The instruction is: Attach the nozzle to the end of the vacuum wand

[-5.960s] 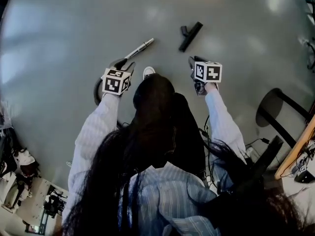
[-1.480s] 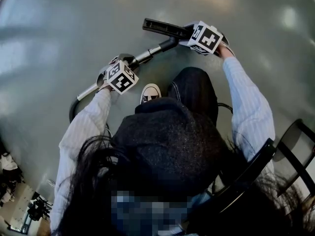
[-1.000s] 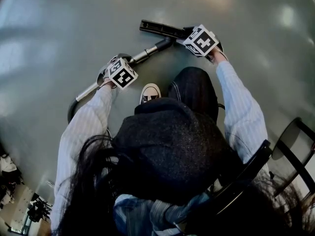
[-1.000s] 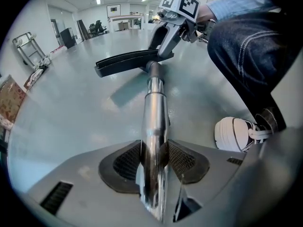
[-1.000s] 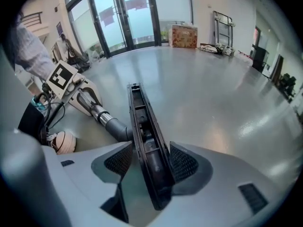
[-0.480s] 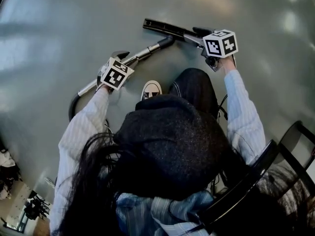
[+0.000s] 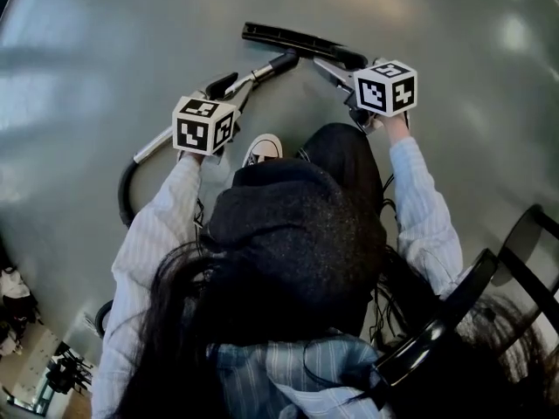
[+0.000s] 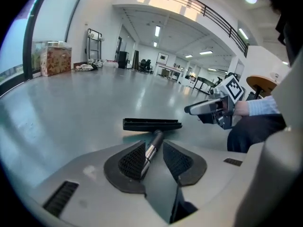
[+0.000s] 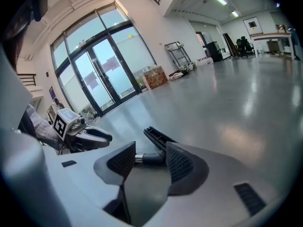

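Black nozzle caps wand, hose half hidden; left gripper and right gripper, just narrowed, hold nothing.

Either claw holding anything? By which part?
Nothing held: left claw and right claw have just been closing, yet both stand apart, empty above the wand and nozzle on the floor.

**Striped sleeves, grey tools, marker cubes**

The person wears a pale blue shirt with fine stripes and long sleeves. Below are dark trousers and a sneaker with a white toe cap. The hair is long and dark. The left tool and the right tool each have a light grey shell, dark ribbed pads and a white cube printed with black square markers.
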`<move>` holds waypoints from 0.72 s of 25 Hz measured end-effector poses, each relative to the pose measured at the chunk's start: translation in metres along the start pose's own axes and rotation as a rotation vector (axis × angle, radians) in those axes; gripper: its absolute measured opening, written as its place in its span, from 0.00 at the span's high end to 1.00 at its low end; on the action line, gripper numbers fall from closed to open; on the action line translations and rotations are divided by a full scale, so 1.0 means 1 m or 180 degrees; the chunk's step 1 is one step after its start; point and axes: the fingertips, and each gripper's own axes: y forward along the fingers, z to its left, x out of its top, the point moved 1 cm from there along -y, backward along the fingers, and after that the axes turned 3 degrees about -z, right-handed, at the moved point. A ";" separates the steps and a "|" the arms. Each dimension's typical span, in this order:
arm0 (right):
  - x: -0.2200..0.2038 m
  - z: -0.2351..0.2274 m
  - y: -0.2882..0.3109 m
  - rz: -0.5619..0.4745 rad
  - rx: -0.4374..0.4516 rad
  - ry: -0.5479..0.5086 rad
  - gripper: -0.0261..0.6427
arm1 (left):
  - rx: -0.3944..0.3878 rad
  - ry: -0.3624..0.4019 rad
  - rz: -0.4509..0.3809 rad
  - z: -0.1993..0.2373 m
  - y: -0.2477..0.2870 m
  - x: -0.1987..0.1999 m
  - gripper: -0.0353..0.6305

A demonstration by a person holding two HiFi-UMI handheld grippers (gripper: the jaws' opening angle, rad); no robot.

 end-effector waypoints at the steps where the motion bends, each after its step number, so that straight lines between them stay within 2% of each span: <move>1: 0.000 0.000 0.000 -0.0037 -0.0049 0.0022 0.68 | 0.0056 -0.0047 -0.0069 0.001 -0.003 0.005 0.80; 2: 0.000 0.000 -0.001 -0.0078 -0.0116 0.0053 0.76 | 0.0117 -0.0100 -0.0123 0.003 -0.008 0.009 0.88; 3: 0.000 0.000 -0.003 -0.0115 -0.0184 0.0094 0.85 | 0.0172 -0.0156 -0.0151 0.005 -0.013 0.013 0.91; 4: 0.002 0.002 -0.004 -0.0138 -0.0238 0.0142 0.90 | 0.0216 -0.0201 -0.0147 0.007 -0.020 0.017 0.92; 11: 0.021 0.032 -0.022 -0.0105 -0.0478 0.0576 0.94 | 0.0401 -0.0265 0.0219 0.009 -0.070 0.043 0.94; 14: 0.041 0.056 -0.036 -0.0105 -0.0590 0.0720 0.94 | 0.0486 -0.0267 0.0285 0.005 -0.090 0.064 0.94; 18: 0.069 0.100 -0.068 -0.0016 -0.0665 0.0846 0.94 | 0.0514 -0.0389 0.0258 -0.016 -0.124 0.107 0.94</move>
